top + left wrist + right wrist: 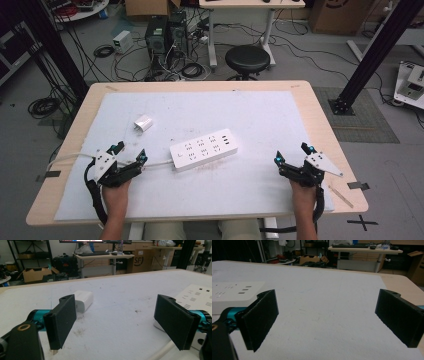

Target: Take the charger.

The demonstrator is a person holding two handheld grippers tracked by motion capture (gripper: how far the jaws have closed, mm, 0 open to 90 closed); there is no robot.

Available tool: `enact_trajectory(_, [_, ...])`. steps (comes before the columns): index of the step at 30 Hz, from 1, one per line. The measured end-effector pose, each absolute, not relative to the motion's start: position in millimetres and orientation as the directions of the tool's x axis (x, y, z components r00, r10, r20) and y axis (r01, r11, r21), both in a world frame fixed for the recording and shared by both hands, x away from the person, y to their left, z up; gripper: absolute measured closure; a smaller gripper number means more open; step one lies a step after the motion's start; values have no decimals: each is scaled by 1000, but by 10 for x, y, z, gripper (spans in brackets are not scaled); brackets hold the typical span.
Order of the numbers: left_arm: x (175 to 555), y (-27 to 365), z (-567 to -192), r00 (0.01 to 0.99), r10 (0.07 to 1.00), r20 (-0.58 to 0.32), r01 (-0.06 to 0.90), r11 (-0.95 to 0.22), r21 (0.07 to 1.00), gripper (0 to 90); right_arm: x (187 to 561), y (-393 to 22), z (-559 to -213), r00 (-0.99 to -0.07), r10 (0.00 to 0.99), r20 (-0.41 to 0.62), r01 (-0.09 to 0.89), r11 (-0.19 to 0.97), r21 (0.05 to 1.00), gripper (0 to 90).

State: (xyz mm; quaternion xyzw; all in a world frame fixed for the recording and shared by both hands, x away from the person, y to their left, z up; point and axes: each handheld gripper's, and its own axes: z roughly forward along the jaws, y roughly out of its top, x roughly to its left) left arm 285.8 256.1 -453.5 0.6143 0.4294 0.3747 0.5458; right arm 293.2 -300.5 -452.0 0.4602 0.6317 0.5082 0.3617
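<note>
Both the left gripper [130,153] and the right gripper [291,153] are held wide apart, grasping nothing; the power strip [203,148] and the white charger [144,123] are laid on the white mat [250,115].

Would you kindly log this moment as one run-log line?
left gripper: open, empty | right gripper: open, empty | power strip: flat, between them | charger: untouched

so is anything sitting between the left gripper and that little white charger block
Nothing visible does. The left gripper rests open near the table's left edge, and only bare white mat lies between it and the white charger block beyond it. The power strip and its cable sit off to the gripper's right, clear of that path.
</note>
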Motion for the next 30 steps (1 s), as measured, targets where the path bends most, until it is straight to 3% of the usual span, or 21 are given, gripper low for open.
enact_trajectory(15, [2882, 2546, -4529, 353, 936, -7, 141, -46, 989, 181, 2922, -2996, -4519, -311, 950, 7, 210, 62, 976, 48])
enact_trajectory(20, [2965, 2564, -4506, 392, 919, -35, 210, -53, 976, 185, 2923, -3001, -4520, -312, 950, 10, 209, 58, 976, 48])
enact_trajectory(22, [2989, 2569, -4474, 399, 917, 4, 215, -97, 972, 185, 2924, -3002, -4518, -314, 949, 12, 211, 57, 976, 48])
enact_trajectory(30, [3230, 2615, -3918, 557, 829, 39, 199, -179, 964, 184, 2930, -3005, -4517, -320, 947, 16, 218, 57, 974, 48])
